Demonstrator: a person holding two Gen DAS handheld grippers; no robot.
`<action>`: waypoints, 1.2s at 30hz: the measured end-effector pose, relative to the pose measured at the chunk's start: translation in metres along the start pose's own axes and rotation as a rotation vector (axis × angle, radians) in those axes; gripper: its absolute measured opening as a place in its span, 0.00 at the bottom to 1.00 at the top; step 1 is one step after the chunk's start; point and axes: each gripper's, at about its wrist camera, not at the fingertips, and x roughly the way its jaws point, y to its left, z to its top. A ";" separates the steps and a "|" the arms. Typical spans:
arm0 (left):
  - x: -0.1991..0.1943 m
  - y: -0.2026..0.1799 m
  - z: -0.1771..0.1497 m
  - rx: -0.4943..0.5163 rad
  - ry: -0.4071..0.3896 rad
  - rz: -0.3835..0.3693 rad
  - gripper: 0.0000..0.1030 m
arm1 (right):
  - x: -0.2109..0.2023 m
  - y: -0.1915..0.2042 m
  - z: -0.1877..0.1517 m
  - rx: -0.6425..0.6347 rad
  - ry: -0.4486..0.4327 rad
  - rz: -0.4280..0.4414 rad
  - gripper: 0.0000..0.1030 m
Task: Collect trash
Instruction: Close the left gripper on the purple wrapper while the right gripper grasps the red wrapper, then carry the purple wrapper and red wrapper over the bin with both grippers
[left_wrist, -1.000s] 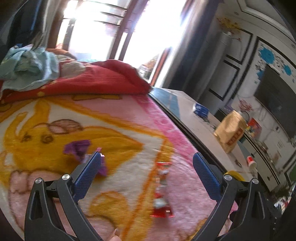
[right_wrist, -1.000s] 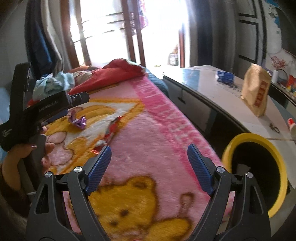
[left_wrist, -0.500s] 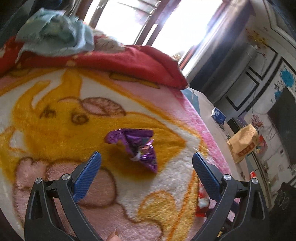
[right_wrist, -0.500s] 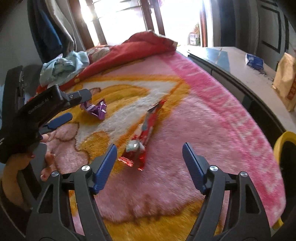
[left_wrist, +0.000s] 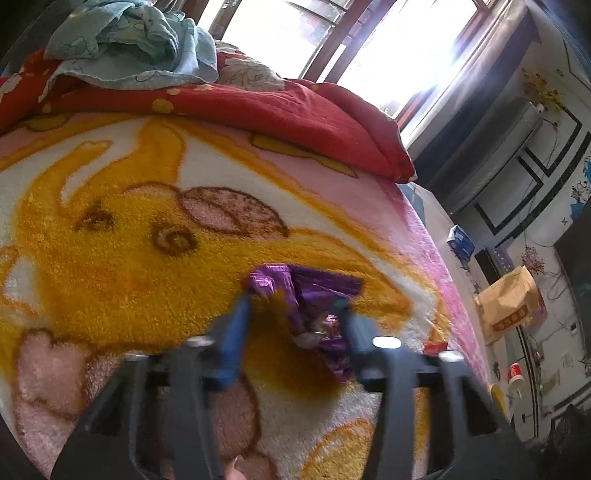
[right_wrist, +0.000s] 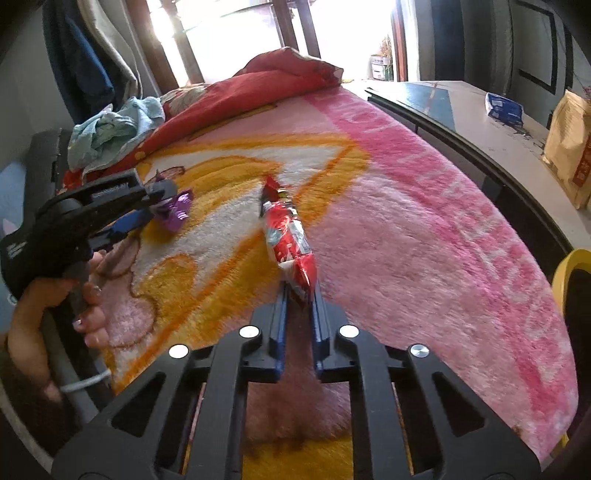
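Left tongs (left_wrist: 293, 317), lower centre of the left wrist view: blue pads blurred, jaws just closed inward around a crumpled purple foil wrapper (left_wrist: 314, 295); the right pad appears against the foil, the left pad at its upper left corner, but whether both press it cannot be told through the blur. The wrapper lies on the yellow part of a pink and yellow cartoon blanket (left_wrist: 110, 229) covering the bed. Right tongs (right_wrist: 299, 295), lower centre of the right wrist view: jaws just closed, now nearly together, pinching the near end of a long red snack wrapper (right_wrist: 288, 236) that stretches away up the frame on the same blanket, across the border of yellow and pink pile. Left edge of that view: a hand (right_wrist: 40, 325) grips the handle of the left tongs, whose tips sit at the purple wrapper. Red quilt (left_wrist: 258, 107), bunched across the top of the bed, with a pale blue cloth (left_wrist: 140, 44) heaped on it, upper left. Counter (right_wrist: 480, 122), right of the bed, carrying a small blue packet (right_wrist: 504, 105) and a tan paper bag (right_wrist: 569, 147). Yellow bin rim (right_wrist: 570, 269), right edge of the frame, beside the bed. Bright windows at the top of both views.
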 end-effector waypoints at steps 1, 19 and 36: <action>0.000 -0.001 0.000 0.001 0.001 -0.006 0.31 | -0.003 -0.003 -0.001 0.005 -0.005 -0.004 0.05; -0.038 -0.094 -0.032 0.220 0.002 -0.240 0.29 | -0.064 -0.064 -0.003 0.102 -0.106 -0.060 0.05; -0.060 -0.165 -0.066 0.393 0.039 -0.389 0.29 | -0.112 -0.132 -0.015 0.222 -0.171 -0.176 0.05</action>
